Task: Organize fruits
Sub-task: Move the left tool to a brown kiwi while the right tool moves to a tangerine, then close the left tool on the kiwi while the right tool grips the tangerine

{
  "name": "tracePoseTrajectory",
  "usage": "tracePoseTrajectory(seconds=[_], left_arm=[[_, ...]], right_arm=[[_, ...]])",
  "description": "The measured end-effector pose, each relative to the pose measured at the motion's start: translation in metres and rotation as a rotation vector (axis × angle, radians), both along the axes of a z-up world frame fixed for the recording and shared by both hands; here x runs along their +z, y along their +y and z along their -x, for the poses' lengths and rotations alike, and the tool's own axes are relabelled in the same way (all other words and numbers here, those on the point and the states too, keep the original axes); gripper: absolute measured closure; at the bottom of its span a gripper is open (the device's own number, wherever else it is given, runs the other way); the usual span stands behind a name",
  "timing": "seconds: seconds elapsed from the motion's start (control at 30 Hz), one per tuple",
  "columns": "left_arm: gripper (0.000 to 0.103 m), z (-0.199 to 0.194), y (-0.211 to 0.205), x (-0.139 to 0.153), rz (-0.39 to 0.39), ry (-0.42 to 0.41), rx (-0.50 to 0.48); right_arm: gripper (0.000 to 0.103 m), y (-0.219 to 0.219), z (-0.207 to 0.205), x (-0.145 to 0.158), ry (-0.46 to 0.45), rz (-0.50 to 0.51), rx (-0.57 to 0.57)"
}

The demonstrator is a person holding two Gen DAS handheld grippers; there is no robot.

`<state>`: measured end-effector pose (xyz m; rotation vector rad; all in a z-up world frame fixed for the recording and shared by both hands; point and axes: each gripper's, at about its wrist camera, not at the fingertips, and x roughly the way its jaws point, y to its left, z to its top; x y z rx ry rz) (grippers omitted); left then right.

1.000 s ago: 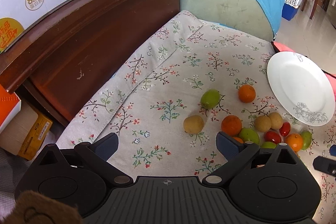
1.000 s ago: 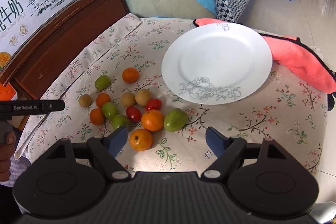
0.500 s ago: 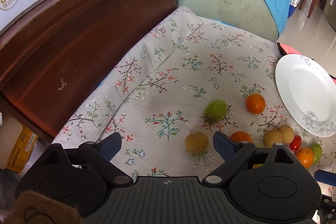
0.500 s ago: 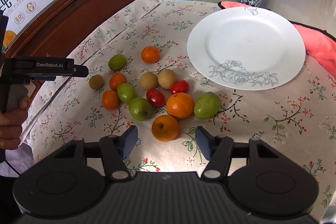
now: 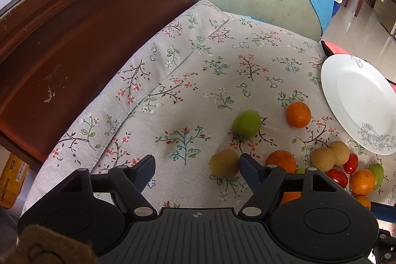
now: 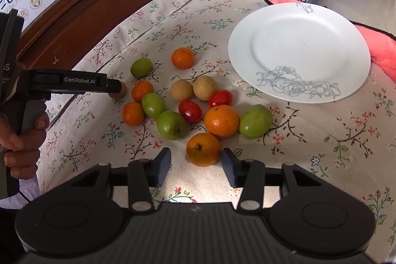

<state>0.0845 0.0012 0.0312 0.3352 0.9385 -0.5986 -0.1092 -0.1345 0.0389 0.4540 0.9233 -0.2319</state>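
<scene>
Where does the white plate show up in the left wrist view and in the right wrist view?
Left wrist view: white plate at the right edge, partly cut off, beyond the fruit.
Right wrist view: upper right of centre, whole, nothing on it.
Shared landmark: the lone orange lying just left of the plate.

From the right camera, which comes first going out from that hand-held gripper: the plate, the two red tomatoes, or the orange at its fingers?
From the right hand-held gripper, whose jaws are closing:
1. Orange, between its fingers.
2. Red tomatoes, mid-pile.
3. White plate, far right.
</scene>
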Motion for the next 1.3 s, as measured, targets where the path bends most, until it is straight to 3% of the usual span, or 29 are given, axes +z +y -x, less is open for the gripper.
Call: tracePoseTrajectory(seconds=[0.23, 0.4, 0.57, 0.67, 1.17, 1.3], left_arm=[[0.043, 0.005, -0.002, -0.001, 0.015, -0.01, -0.028], [0.051, 0.008, -0.003, -0.003, 0.023, 0.005, -0.05], [0.072, 0.009, -0.003, -0.007, 0.02, 0.023, -0.064], [0.079, 0.01, -0.001, -0.008, 0.022, 0.02, -0.069], [0.079, 0.014, 0.006, 0.011, 0.065, -0.01, -0.025], [0.079, 0.019, 0.003, 0.018, 0.063, -0.05, -0.038]], right_arm=[[0.071, 0.002, -0.002, -0.001, -0.003, 0.01, 0.001], [0.072, 0.004, -0.002, -0.001, -0.004, 0.013, 0.007], [0.072, 0.004, -0.002, -0.001, -0.005, 0.007, 0.005], [0.072, 0.004, -0.003, -0.001, -0.003, 0.003, 0.006], [0.072, 0.007, -0.004, 0.003, -0.027, -0.022, 0.021], [0.072, 0.007, -0.004, 0.01, -0.06, -0.031, 0.029]])
